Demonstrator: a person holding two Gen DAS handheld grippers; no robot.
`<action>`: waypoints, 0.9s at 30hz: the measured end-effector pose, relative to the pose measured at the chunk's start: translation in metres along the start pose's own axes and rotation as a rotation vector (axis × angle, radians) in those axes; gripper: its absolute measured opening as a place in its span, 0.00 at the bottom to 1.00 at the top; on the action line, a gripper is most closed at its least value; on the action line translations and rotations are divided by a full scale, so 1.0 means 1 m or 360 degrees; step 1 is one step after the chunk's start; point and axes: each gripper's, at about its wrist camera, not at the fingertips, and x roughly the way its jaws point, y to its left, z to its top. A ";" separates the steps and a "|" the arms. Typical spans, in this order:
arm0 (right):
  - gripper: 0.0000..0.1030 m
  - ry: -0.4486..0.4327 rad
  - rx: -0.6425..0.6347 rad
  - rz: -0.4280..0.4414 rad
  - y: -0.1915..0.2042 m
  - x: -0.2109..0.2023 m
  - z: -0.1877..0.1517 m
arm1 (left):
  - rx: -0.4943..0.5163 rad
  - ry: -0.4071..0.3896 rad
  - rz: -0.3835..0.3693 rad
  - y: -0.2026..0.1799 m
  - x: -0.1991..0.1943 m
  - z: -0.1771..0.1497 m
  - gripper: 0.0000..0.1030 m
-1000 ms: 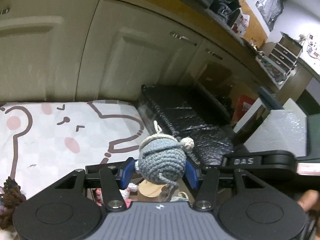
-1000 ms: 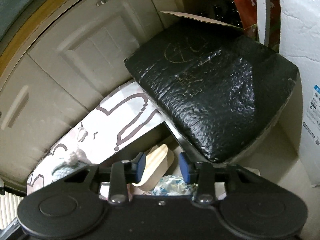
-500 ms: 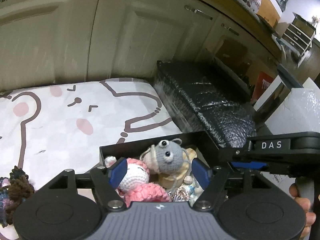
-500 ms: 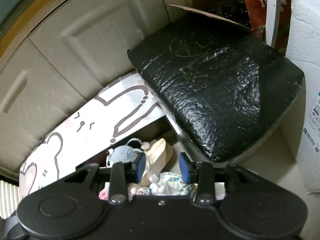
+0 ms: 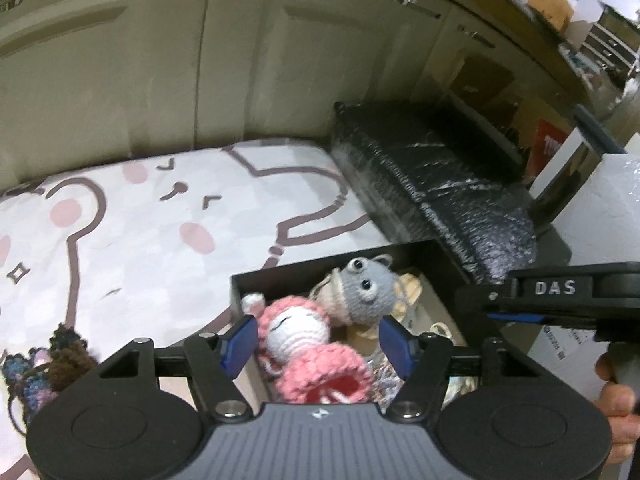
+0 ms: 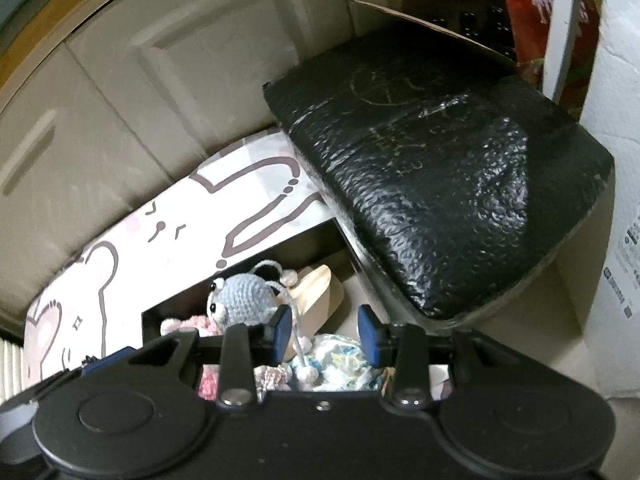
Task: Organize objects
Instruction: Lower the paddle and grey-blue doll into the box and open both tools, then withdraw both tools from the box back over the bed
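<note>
Grey crochet mouse [image 5: 366, 290] lies in black box [image 5: 256, 280] ahead of left gripper [image 5: 320, 340] | left spread wide, empty | right gripper [image 6: 324, 330] apart, empty

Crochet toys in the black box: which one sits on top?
The grey mouse. It rests against the pink-and-white doll inside the black box, face up, higher than the rest. The left claw is open and empty.

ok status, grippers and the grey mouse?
Left gripper open, empty. Right gripper open, empty. Grey crochet mouse in black box, on pink doll. Nothing blocking.
</note>
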 end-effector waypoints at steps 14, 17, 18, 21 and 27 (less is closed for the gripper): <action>0.37 0.0030 -0.0291 0.0004 0.015 0.000 -0.014 | -0.0106 0.0101 0.0079 0.022 -0.012 -0.003 0.62; 0.37 0.0015 -0.0336 0.0001 0.018 -0.003 -0.016 | -0.0123 0.0086 0.0079 0.024 -0.018 -0.002 0.62; 0.37 0.0011 -0.0346 0.0003 0.019 -0.005 -0.017 | -0.0125 0.0081 0.0082 0.025 -0.021 -0.002 0.62; 0.37 -0.0013 -0.0386 0.0009 0.021 -0.010 -0.018 | -0.0132 0.0076 0.0094 0.026 -0.027 -0.002 0.62; 0.43 -0.0064 -0.0434 0.0019 0.023 -0.021 -0.022 | -0.0115 0.0085 0.0132 0.028 -0.038 -0.005 0.62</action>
